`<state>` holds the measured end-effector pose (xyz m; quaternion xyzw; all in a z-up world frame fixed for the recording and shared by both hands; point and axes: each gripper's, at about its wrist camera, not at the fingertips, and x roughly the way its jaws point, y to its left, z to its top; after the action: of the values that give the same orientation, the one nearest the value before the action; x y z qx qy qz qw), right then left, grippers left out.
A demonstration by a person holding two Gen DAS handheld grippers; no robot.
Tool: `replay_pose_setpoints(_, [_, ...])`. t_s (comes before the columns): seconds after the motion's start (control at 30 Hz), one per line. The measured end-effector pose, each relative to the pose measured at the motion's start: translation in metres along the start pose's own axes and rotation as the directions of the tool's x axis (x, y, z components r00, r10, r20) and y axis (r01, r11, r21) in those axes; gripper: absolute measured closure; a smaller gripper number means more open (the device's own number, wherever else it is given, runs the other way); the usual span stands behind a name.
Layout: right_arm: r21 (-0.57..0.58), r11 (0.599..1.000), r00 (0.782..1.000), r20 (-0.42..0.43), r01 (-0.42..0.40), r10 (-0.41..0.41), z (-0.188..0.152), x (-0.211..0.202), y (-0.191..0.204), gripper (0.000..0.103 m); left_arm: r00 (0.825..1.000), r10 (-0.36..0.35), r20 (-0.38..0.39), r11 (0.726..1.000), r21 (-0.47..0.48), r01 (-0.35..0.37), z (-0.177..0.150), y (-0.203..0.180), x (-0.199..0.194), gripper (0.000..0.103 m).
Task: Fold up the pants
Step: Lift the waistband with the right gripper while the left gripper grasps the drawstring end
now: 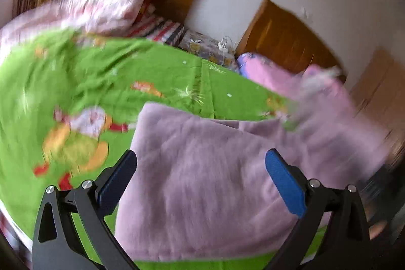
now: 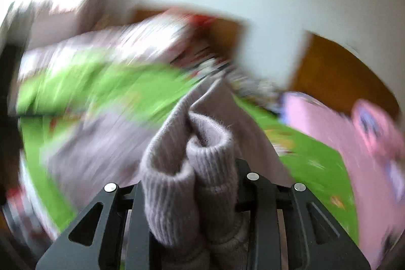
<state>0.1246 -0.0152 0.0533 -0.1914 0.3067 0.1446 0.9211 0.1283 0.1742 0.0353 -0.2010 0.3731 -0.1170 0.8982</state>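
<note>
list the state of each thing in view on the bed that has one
pants: lilac, lying partly folded on the green sheet
ribbed cuffs: bunched together, clamped between the right gripper fingers
left gripper: open above the pants, holding nothing
pillows: pink, by the headboard

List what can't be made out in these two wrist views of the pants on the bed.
- Right wrist view: right gripper pads are hidden by the bunched ribbed cuffs of the pants.
- Right wrist view: green bedsheet print is smeared by motion blur.
- Left wrist view: the pants run under the open left gripper; the near edge is cut off.
- Left wrist view: pillow pile detail is blurred.
</note>
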Motion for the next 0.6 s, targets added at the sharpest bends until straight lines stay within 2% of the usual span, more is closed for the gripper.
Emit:
replay_pose_setpoints(0.03, [-0.088,0.996,0.998,-0.051,-0.027,0.023,-0.011,0.018,0.030,0.077,0.999,-0.044,-0.014,0.997,-0.062,0.044,0.000,0.011,-0.002,0.002])
replay_pose_setpoints(0.07, [-0.168,0.986,0.996,-0.085,-0.017,0.003,-0.026,0.032,0.053,0.076,0.994,-0.109,-0.028,0.986,-0.127,0.105,-0.003,0.023,-0.003,0.002])
replay_pose_setpoints(0.13, [-0.289,0.953,0.996,-0.002,0.088,-0.092,-0.046,0.032,0.074,0.076,0.977,-0.206,-0.048,0.963,-0.188,0.193,-0.009,0.031,-0.003,0.002])
replay_pose_setpoints(0.2, [-0.279,0.954,0.994,0.049,0.112,-0.103,-0.049,0.023,0.065,0.077,0.958,-0.279,-0.069,0.942,-0.211,0.260,-0.015,0.028,0.000,0.002])
replay_pose_setpoints(0.27, [-0.282,0.947,0.987,0.090,0.155,-0.134,-0.051,0.017,0.058,0.077,0.918,-0.383,-0.103,0.908,-0.222,0.355,-0.014,0.018,0.009,0.002])
replay_pose_setpoints(0.3, [-0.284,0.945,0.985,0.095,0.165,-0.143,-0.052,0.015,0.058,0.077,0.876,-0.459,-0.147,0.877,-0.234,0.420,-0.010,0.006,0.021,0.002])
replay_pose_setpoints(0.33, [-0.288,0.943,0.985,0.094,0.164,-0.143,-0.052,0.014,0.062,0.077,0.844,-0.502,-0.189,0.857,-0.238,0.456,-0.008,-0.005,0.032,0.002])
replay_pose_setpoints(0.37, [-0.295,0.941,0.985,0.091,0.164,-0.143,-0.051,0.014,0.062,0.077,0.820,-0.524,-0.230,0.847,-0.239,0.474,-0.006,-0.015,0.042,0.002])
replay_pose_setpoints(0.4, [-0.298,0.940,0.985,0.090,0.165,-0.145,-0.051,0.013,0.061,0.077,0.800,-0.518,-0.302,0.854,-0.225,0.468,-0.004,-0.033,0.060,0.002])
replay_pose_setpoints(0.43, [-0.294,0.942,0.986,0.089,0.163,-0.143,-0.051,0.013,0.061,0.077,0.796,-0.503,-0.338,0.864,-0.210,0.457,-0.002,-0.042,0.071,0.002])
replay_pose_setpoints(0.47, [-0.279,0.947,0.987,0.087,0.157,-0.137,-0.051,0.011,0.059,0.077,0.781,-0.490,-0.387,0.871,-0.194,0.451,-0.001,-0.054,0.088,0.002])
replay_pose_setpoints(0.53, [-0.271,0.954,0.991,0.085,0.127,-0.107,-0.049,0.010,0.060,0.065,0.750,-0.486,-0.448,0.873,-0.205,0.443,-0.001,-0.065,0.113,0.002])
replay_pose_setpoints(0.57, [-0.284,0.956,0.996,0.069,0.079,-0.062,-0.047,0.007,0.061,0.041,0.739,-0.483,-0.470,0.875,-0.217,0.434,-0.002,-0.069,0.124,0.002])
replay_pose_setpoints(0.6, [-0.288,0.956,0.997,0.064,0.048,-0.031,-0.048,0.003,0.060,0.025,0.723,-0.484,-0.493,0.874,-0.230,0.428,-0.004,-0.072,0.137,0.002])
